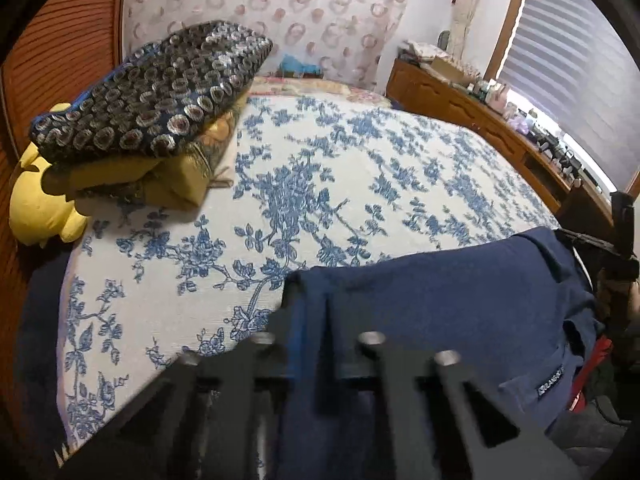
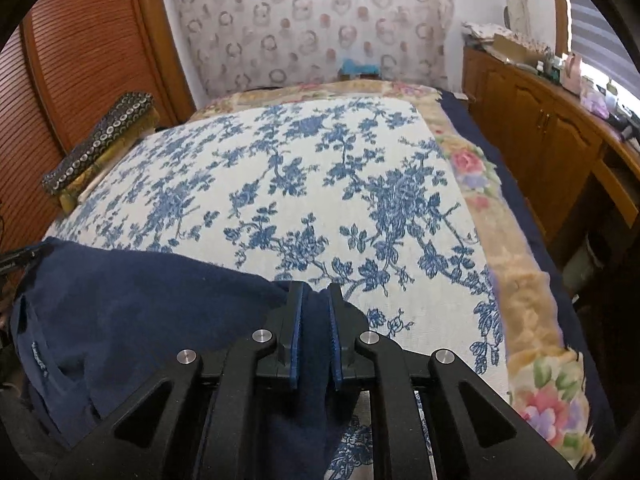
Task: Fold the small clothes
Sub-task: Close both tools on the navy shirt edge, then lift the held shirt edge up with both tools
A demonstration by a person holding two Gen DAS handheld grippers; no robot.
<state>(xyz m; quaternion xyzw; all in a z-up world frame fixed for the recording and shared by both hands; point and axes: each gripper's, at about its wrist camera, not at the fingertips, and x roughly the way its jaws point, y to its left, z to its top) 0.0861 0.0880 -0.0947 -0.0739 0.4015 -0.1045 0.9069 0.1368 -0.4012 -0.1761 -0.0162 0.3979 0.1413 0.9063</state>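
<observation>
1. Left gripper: clamped tight on one edge of the navy garment, cloth bunched between the narrow fingers. Blurred in its own view, so exact bite depth not readable.
2. Right gripper: likewise pinched down on the garment's other end, a fold of navy cloth squeezed between the blue pads, jaws nearly together.
3. Garment: stretched between the two grippers at the near edge of the bed, top edge pulled fairly straight, the rest sagging below toward the near side. Small label visible low on the cloth. Type of garment not certain; likely a small top or shorts.
4. Probable reason for the two-corner hold: keeps the cloth spread and taut so it can be laid flat on the floral cover without creases, ready for a first fold.
5. Judged stage: early. Nothing folded yet; garment apparently held above the cover rather than resting flat on it, though contact along the lower hem is hidden.
6. Next need, as a guess: carry forward over the cover, lower evenly, release only once flat.
7. Risk: uneven tension letting one side slip or twist; soft knit likely to drape and bunch.
8. Pillows stacked at the far left corner beside a yellow toy, well apart from the garment, leaving the middle of the cover free as a working surface.
9. Cabinet along the right side, cluttered on top, not involved.
</observation>
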